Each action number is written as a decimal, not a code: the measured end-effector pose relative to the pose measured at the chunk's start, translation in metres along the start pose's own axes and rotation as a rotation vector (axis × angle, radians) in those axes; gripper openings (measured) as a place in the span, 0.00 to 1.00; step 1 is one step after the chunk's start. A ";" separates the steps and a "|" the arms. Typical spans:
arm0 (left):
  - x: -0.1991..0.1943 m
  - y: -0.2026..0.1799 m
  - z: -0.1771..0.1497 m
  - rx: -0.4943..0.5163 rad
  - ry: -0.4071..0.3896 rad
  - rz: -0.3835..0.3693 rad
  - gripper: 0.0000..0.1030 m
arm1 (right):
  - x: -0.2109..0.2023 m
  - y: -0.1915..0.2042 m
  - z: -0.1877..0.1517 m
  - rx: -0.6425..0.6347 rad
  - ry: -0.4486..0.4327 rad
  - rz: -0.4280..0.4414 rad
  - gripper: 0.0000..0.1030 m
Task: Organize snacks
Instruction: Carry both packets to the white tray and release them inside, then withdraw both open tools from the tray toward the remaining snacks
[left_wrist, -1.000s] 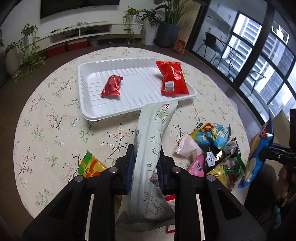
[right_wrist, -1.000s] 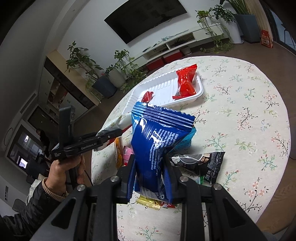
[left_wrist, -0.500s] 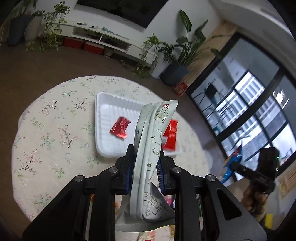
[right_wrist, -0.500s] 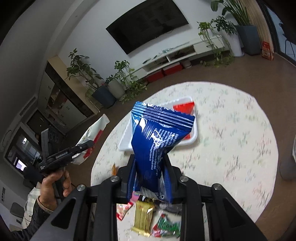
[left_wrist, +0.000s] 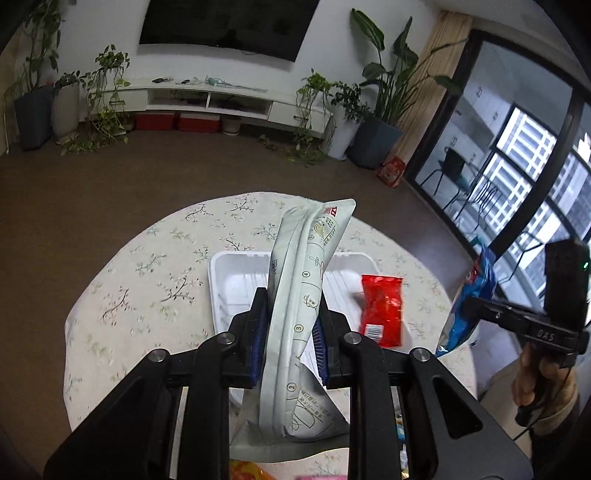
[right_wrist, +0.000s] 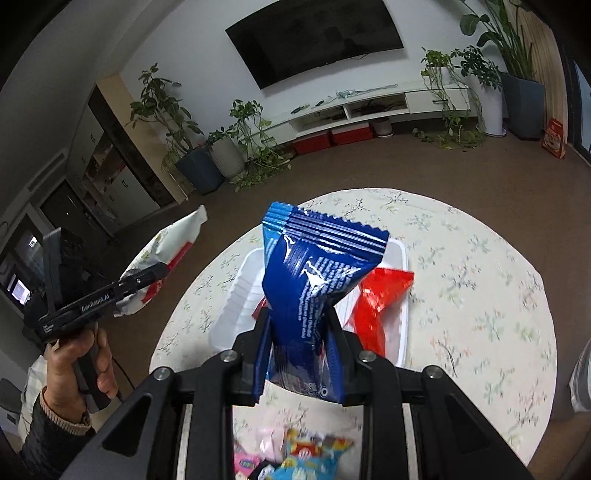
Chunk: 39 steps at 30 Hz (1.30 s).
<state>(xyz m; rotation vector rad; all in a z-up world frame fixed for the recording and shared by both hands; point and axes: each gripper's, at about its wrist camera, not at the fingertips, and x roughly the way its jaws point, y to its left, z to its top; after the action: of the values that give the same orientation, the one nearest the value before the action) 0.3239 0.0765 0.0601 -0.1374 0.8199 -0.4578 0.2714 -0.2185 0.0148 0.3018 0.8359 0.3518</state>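
While my left gripper (left_wrist: 288, 332) squeezes the white pouch (left_wrist: 306, 295) and my right gripper (right_wrist: 299, 347) squeezes the blue bag (right_wrist: 314, 280), I lower both gently into the white tray (left_wrist: 229, 280) at twelve o'clock, beside the red packet (left_wrist: 382, 310).

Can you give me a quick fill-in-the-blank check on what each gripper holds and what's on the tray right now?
1. The left gripper is shut on a pale ____ pouch.
2. The right gripper is shut on a ____ snack bag.
3. A ____ packet lies on the white tray.
4. The tray sits on a round table with a ____ cloth.

Missing words: green; blue; red; floral
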 end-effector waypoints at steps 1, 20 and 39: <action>0.013 -0.005 0.002 0.011 0.021 0.006 0.19 | 0.013 0.001 0.006 -0.008 0.021 0.001 0.29; 0.148 -0.009 -0.051 0.097 0.210 0.168 0.21 | 0.163 -0.012 0.002 -0.055 0.326 -0.078 0.29; 0.041 -0.037 -0.053 0.146 0.025 0.172 0.74 | 0.085 0.001 -0.002 -0.104 0.185 -0.093 0.62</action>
<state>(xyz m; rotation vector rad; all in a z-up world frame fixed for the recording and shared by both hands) 0.2965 0.0282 0.0071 0.0741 0.8127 -0.3568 0.3223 -0.1818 -0.0421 0.1344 1.0062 0.3386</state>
